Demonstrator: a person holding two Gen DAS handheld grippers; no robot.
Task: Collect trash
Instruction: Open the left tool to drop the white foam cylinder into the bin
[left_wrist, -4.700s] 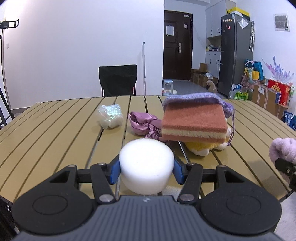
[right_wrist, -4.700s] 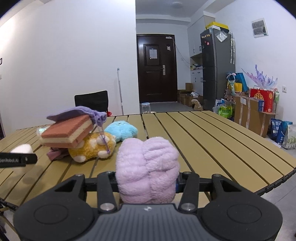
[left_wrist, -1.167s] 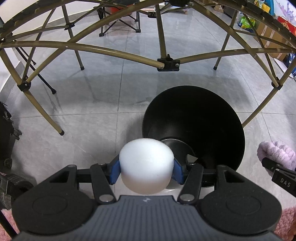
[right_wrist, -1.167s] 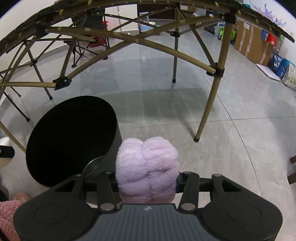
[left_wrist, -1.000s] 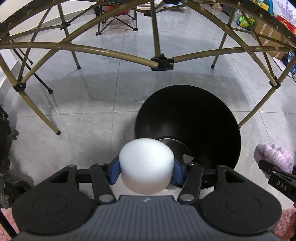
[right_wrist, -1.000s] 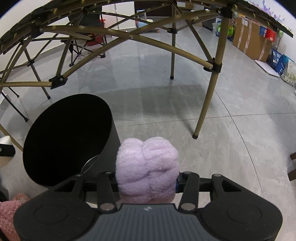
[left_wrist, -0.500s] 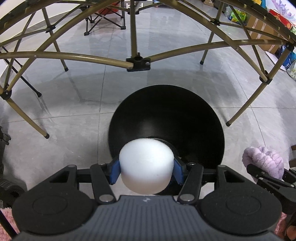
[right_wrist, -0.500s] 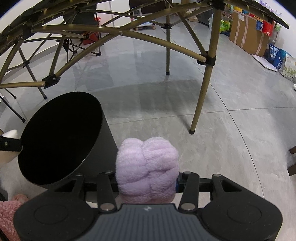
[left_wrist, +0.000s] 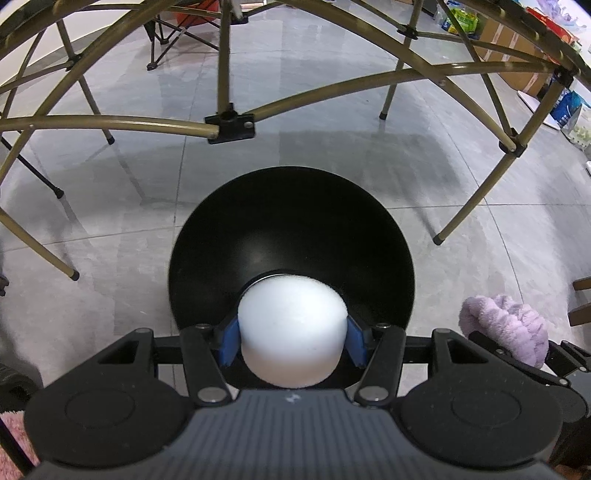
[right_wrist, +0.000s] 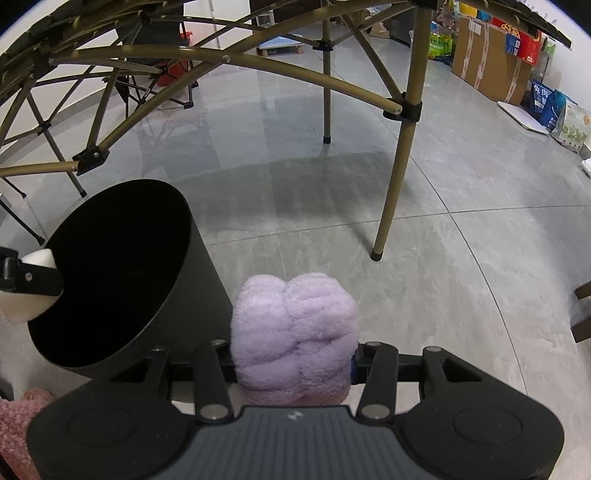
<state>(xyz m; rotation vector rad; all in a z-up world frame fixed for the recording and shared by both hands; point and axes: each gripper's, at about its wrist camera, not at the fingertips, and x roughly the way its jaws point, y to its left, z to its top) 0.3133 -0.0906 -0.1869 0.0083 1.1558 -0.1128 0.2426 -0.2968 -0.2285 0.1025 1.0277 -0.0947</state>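
White foam puck (left_wrist: 291, 328) clamped in left hand-held gripper (left_wrist: 291, 343) — over black bin (left_wrist: 291, 229)

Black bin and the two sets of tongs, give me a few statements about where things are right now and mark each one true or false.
1. The left tongs grip a white foam puck. True.
2. The puck already lies at the bottom of the bin. False: it is gripped in the tongs above the bin's opening.
3. The right tongs grip a purple plush. True.
4. The plush hangs directly over the bin's opening. False: in the right wrist view the bin is off to the left of it, with floor beyond the plush.
5. The bin has a lid on. False: its top is open.
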